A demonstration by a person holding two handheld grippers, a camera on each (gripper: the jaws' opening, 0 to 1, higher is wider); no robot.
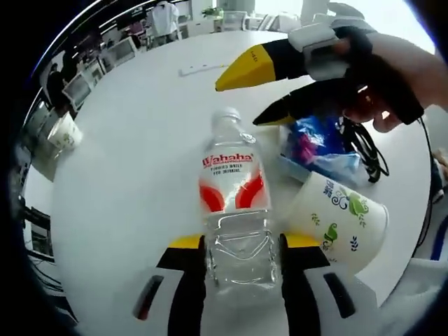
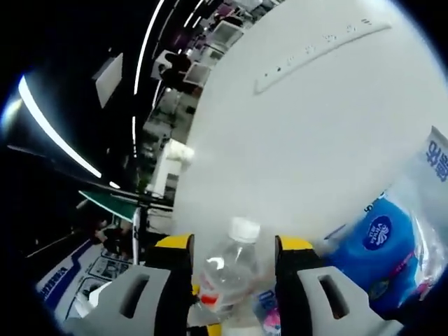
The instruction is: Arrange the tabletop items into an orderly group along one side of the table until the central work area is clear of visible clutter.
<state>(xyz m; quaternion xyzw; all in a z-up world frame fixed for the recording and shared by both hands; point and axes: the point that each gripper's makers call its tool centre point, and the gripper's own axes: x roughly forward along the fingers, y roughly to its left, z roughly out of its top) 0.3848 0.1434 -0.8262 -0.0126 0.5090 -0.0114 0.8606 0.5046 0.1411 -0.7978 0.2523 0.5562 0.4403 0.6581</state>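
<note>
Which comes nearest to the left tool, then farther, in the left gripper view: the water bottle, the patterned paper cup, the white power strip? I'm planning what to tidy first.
1. Water bottle: between the left tool's jaws.
2. Patterned paper cup: just right of the bottle, tipped over.
3. White power strip: far across the table, near its back edge.

The left gripper view looks forward and down, very close over the clear plastic water bottle with red label (image 1: pixel 236 210) on the round white table (image 1: pixel 140 161). The right gripper view, strongly rolled, faces across the same bottle (image 2: pixel 225 269) toward the table's far edge. Both share the bottle and the blue plastic tissue pack (image 1: pixel 323 147) (image 2: pixel 385 245) beside it.
</note>
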